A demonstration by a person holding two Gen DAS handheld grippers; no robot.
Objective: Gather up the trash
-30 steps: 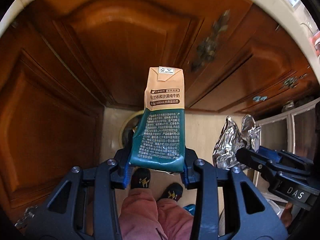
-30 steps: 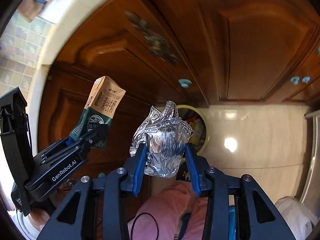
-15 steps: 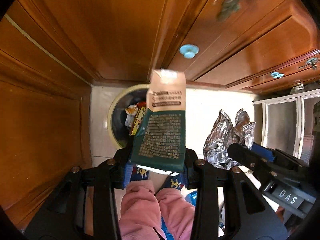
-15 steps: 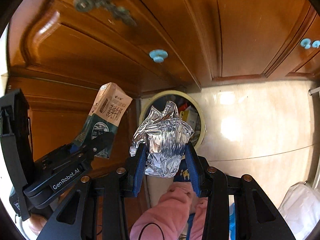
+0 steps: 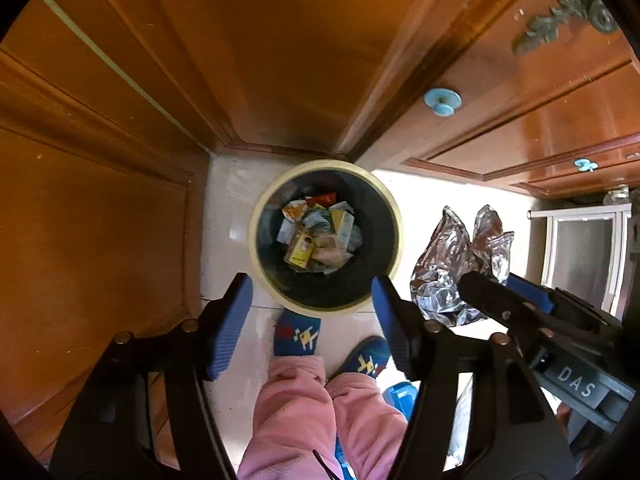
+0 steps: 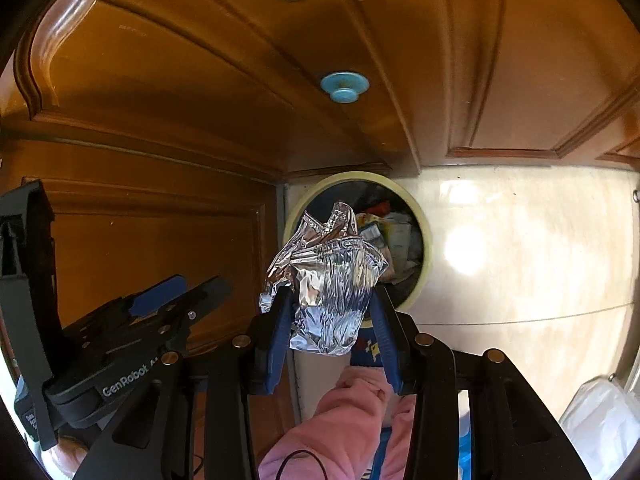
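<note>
Foil wrapper (image 5: 460, 264) — your right gripper (image 5: 500, 284) carries it just right of the bin (image 5: 256, 240); your left gripper (image 5: 312, 300), jaws opening, holds nothing. Right view: your right gripper (image 6: 330, 322) clamps the wrapper, long axis toward the bin (image 6: 426, 248).

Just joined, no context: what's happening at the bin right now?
A person with a gripper in each hand stands over a floor trash bin part full of wrappers. The left gripper hangs above the bin, fingers opening with nothing between them. The right gripper holds a crumpled foil wrapper beside the bin, not yet dropped.
</note>
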